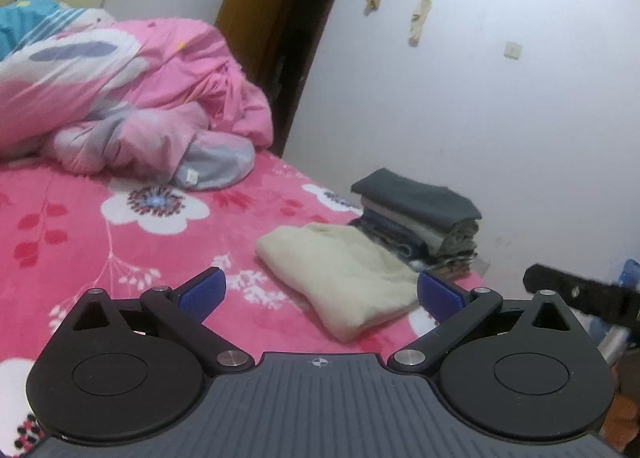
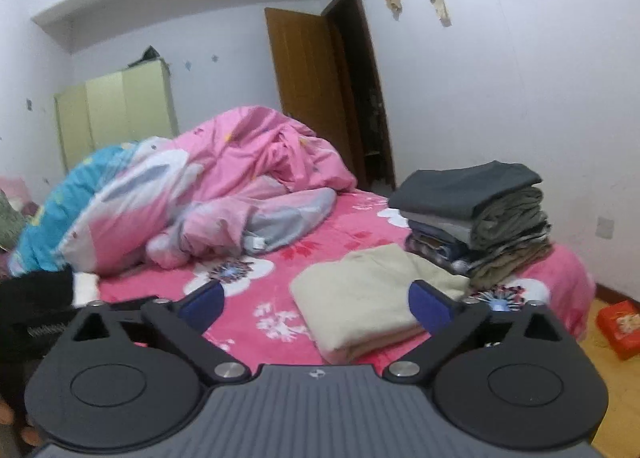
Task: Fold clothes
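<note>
Left claw (image 1: pixel 320 294) spread wide, holding nothing, above pink floral bed cover (image 1: pixel 120 242). Right claw (image 2: pixel 316 304) likewise wide apart, empty. Just beyond both — folded cream garment (image 1: pixel 344 278) flat on bed near its edge. Behind it, touching or just beside, stack of folded clothes (image 2: pixel 480 221), dark grey piece on top. Farther back — crumpled pink quilt (image 2: pixel 240 185) heaped on bed; brown door (image 2: pixel 308 93) open at white wall.
</note>
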Available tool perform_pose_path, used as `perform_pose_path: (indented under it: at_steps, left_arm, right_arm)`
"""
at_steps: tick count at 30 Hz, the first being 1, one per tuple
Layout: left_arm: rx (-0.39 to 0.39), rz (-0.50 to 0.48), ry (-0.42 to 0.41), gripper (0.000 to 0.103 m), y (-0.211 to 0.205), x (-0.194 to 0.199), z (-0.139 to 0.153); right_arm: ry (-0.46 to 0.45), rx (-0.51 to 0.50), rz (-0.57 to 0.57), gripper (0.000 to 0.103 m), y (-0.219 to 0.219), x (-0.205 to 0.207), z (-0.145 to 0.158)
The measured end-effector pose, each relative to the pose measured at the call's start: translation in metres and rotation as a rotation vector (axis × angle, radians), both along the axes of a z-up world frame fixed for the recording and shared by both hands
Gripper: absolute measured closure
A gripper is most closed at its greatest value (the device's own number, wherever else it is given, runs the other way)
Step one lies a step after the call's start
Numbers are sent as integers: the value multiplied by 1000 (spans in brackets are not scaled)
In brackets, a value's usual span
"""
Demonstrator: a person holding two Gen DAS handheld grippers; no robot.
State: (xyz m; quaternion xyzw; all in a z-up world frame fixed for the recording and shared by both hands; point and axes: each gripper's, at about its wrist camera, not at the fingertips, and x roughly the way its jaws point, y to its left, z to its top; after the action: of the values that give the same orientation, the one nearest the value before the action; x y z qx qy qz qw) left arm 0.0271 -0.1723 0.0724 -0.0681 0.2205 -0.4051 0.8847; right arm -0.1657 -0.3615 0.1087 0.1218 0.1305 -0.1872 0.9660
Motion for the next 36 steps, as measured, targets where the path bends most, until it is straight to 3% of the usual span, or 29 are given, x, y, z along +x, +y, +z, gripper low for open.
perform_pose_path:
  at_steps: [9,14,23,28,32,36]
  left_arm:
    - [58,54,111,0,8,4,-8]
    - [85,104,92,0,11,6,-9]
    - [130,85,83,0,-8,12,-8]
    - [156,110,32,0,-13,10,-6]
    - [216,157,34,0,-19,14,-7]
    - [246,167,49,0,-19,15,-14]
  right_arm:
    - [88,10,-60,0,7,33,-37]
    - [104,24,-79,0,-1,48,-44]
    - [141,52,-149,0,-14,62,-44]
    - [174,79,-196,0,-14,67,-51]
    - [226,45,-274,0,-7,70,-56]
    - [245,-6,-273,0,0,68,-61]
